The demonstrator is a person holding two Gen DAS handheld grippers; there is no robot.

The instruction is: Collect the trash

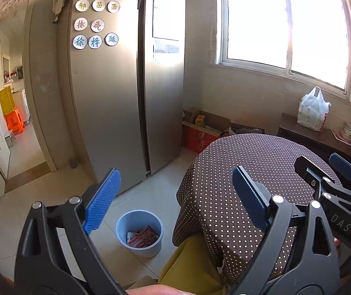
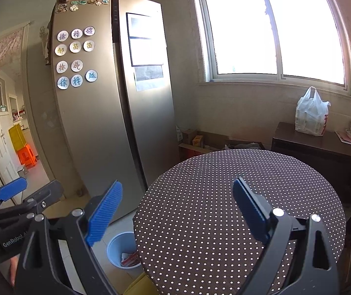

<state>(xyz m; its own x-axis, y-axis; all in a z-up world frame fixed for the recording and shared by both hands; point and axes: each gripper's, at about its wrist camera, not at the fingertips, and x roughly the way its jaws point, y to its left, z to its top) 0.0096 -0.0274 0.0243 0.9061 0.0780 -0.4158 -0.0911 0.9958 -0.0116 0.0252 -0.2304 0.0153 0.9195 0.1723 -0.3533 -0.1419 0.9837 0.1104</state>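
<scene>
Floor on the left carries the blue bin [image 1: 139, 233], standing just beside the draped edge of the round table [image 1: 249, 172]. Red and white wrappers [image 1: 143, 238] lie in the bottom of it, crumpled and flat, filling only the lowest part; the rim is clear and the bin stands upright. Over it, the left gripper [image 1: 175, 196] hangs with its blue pads spread wide apart and nothing between them. Further right, the right gripper [image 2: 177, 211] is held above the dotted tablecloth, its jaws equally wide and just as empty. The tabletop itself shows no litter that I can make out from here. My guess is that the collecting is at or near its end, or between pieces. If more is wanted, the next move calls for finding another scrap somewhere else in the room, then closing on it and carrying it back over the bin.
</scene>
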